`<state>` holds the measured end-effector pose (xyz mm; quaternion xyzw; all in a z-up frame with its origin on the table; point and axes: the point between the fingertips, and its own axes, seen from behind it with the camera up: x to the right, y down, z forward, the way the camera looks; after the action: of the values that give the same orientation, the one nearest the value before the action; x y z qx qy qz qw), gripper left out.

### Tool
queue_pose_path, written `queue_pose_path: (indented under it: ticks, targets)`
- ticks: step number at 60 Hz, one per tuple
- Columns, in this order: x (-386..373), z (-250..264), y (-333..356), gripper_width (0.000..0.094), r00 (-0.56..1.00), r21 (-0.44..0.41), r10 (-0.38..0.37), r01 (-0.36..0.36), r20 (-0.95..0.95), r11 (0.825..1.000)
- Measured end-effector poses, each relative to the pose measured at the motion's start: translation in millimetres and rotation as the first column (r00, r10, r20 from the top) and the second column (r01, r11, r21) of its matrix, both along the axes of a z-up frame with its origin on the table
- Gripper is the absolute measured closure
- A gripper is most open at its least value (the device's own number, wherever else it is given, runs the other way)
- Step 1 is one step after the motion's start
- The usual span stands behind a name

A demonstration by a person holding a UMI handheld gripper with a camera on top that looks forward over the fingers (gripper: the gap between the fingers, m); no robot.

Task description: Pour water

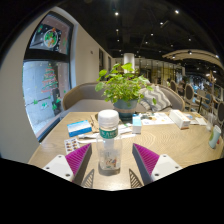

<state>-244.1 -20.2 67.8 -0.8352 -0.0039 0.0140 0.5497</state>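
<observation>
A window (45, 85) fills the left wall. The tongs (108, 160) stand apart, a clear bottle (108, 142) with a white cap and green label between their magenta pads (76, 158), whether gripped I cannot tell. The wooden worktop (175, 142) carries a blue box (79, 127), a potted plant (124, 88) and small boxes (182, 119).

- A café or restaurant dining room
- Recessed ceiling spotlights (140, 22)
- Framed food poster (47, 40) on the wall
- Cushioned booth seating (80, 95) behind the wooden table (170, 142)
</observation>
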Motion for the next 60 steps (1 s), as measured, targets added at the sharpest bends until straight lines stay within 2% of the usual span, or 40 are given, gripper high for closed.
queue_pose_path:
  ticks: [14,21,31,39,49,60]
  targets:
    - [-11,-35,31,0.0244,1.000,-0.015,0.011,-0.011,0.003,1.000]
    - [-10,-31,40,0.0426,1.000,0.016,-0.001,0.001,0.002,1.000]
    - [-10,-31,43,0.0509,1.000,0.014,0.004,-0.004,-0.011,1.000]
    - [0,-26,34,0.0556,1.000,-0.020,-0.020,0.020,-0.008,1.000]
    - [26,17,21,0.0556,0.998,0.003,-0.046,0.046,-0.048,0.999]
    - [72,79,11,0.0557,0.949,0.011,-0.075,0.082,-0.307,0.997]
